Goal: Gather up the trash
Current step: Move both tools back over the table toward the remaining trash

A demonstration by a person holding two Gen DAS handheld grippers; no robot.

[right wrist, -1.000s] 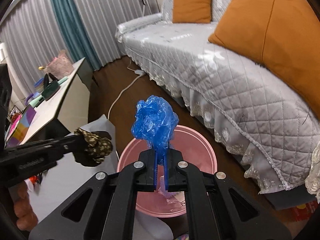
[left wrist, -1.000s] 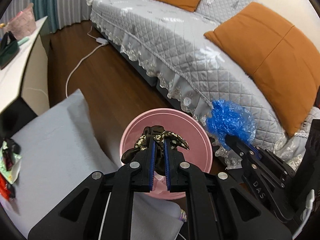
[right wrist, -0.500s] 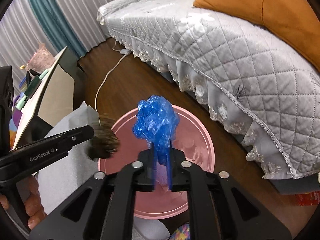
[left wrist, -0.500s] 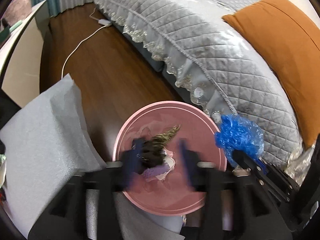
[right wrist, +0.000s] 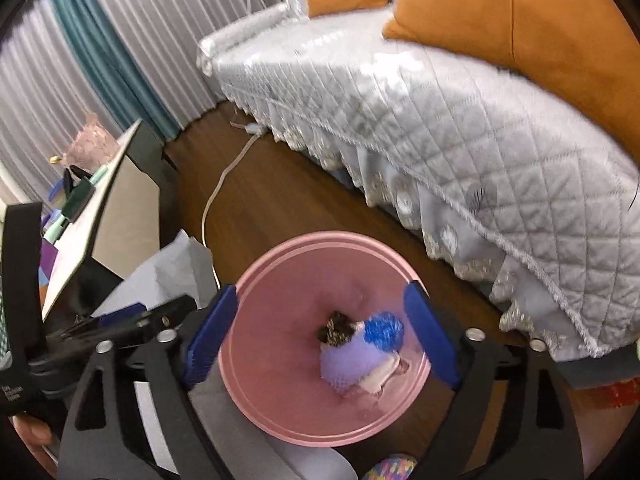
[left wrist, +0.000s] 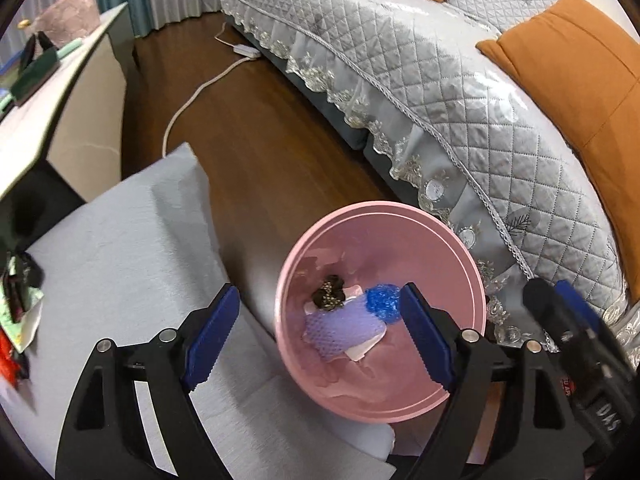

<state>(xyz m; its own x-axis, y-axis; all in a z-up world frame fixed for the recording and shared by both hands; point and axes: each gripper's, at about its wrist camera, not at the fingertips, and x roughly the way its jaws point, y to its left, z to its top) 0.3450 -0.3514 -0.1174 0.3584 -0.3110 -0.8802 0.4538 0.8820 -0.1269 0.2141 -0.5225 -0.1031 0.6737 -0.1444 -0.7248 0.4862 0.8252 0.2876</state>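
A pink round bin (left wrist: 472, 264) (right wrist: 256, 272) stands on the wood floor between the table and the sofa. At its bottom lie a dark floral scrap (left wrist: 329, 295) (right wrist: 335, 332), a crumpled blue plastic piece (left wrist: 383, 300) (right wrist: 384, 332), a purple mesh piece (left wrist: 342, 330) (right wrist: 344, 364) and a white bit. My left gripper (left wrist: 320, 336) is open and empty above the bin. My right gripper (right wrist: 322, 344) is open and empty above the bin too; it shows at the right of the left wrist view (left wrist: 568, 320).
A grey cloth covers the table (left wrist: 120, 264) at the left, with colourful scraps (left wrist: 16, 312) at its left edge. A quilted grey sofa (left wrist: 460, 92) with orange cushions (left wrist: 580, 80) is to the right. A white cable (left wrist: 192, 96) runs over the floor. A cabinet (left wrist: 60, 100) stands far left.
Both grippers opened. The dark floral scrap dropped from the left gripper and the blue plastic from the right gripper into the pink bin, where they now lie.
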